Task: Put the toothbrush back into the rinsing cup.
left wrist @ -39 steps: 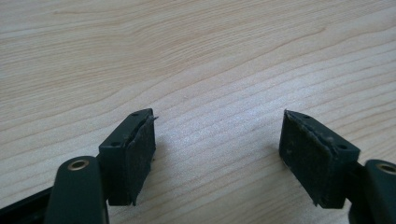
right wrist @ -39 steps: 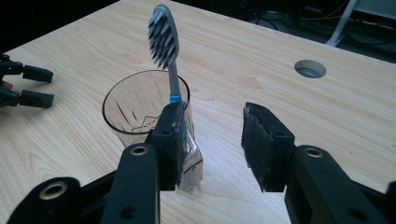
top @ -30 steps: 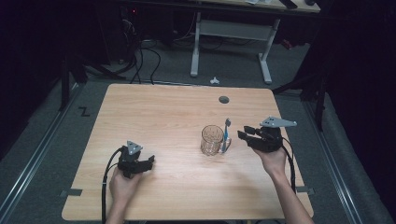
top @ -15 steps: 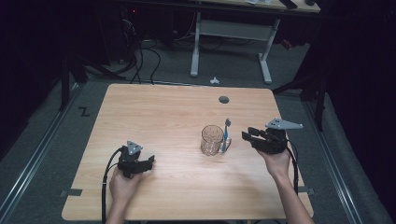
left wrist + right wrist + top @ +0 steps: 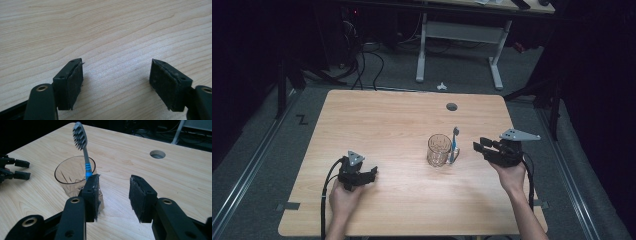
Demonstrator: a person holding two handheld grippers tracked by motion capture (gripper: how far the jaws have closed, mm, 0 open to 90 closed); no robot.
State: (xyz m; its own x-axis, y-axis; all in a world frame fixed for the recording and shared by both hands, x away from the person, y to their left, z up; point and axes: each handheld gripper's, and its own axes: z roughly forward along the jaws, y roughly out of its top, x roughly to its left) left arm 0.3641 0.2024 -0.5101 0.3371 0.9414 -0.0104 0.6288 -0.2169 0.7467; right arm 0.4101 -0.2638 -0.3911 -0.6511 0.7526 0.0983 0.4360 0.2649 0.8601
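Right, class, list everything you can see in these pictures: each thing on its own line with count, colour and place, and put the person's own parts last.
Table: one, light wood, centre of the high view.
Cable hole: one, dark, far right part of the tabletop.
Glass mug: one, clear, right of the table's middle, upright.
Toothbrush: one, grey with a blue band, bristles up; in the right gripper view it stands at the mug's near rim, inside or leaning outside I cannot tell.
Desk frame: one, white, on the floor beyond the table.
Left gripper: one, black, jaws open over bare wood.
Right gripper: one, black, jaws open, just right of the mug.
Hands: two, one behind each gripper.
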